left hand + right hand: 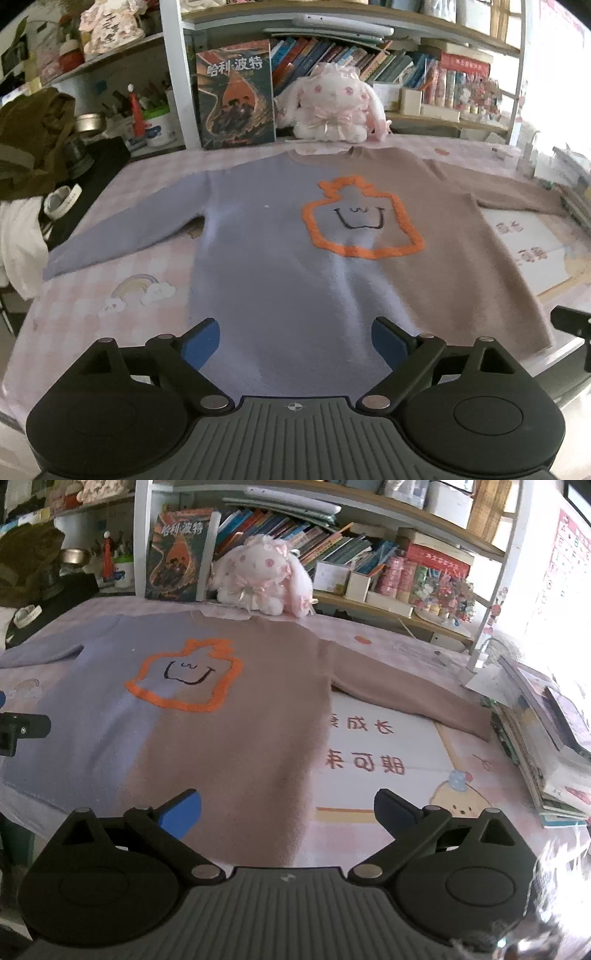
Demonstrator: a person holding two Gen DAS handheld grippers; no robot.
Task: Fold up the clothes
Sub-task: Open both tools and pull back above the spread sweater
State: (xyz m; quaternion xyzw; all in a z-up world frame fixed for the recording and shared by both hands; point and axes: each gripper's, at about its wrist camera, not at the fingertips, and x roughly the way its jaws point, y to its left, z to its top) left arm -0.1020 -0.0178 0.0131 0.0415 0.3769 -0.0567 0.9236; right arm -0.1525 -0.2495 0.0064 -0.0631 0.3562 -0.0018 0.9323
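At 6 o'clock of the flat-spread sweater (280,236), the left gripper (295,341) and right gripper (288,812) both stand wide apart, clamping nothing.

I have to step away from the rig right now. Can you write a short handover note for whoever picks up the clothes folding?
Left claw: open, empty, above the sweater's near hem on the lilac half.
Right claw: open, empty, above the hem at the brown half's edge.
Sweater: spread flat, front up, on the pink table cover, collar toward the plush bunny, both sleeves laid out to the sides.
Done: garment laid out and smoothed.
Left: every fold; probably sleeves inward first, then the body.
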